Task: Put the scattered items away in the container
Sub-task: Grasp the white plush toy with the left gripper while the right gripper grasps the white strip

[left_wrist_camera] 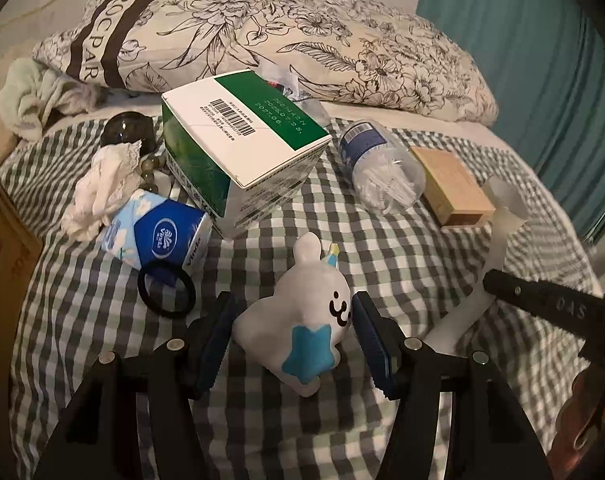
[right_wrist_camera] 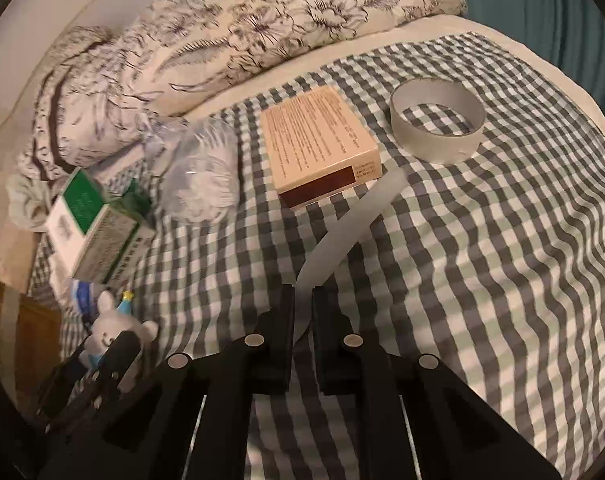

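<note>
With the green-and-white box as my landmark, I go left to right. Left of it lie a crumpled tissue and a blue tissue pack, with a black hair tie just below the pack. In front of the box, my left gripper has its jaws partly spread around the white rabbit toy, pads against its sides. Right of the box lie a clear bottle and a tan box. Further right, my right gripper pinches a white strip, jaws pressed together on it. A tape ring lies beyond.
</note>
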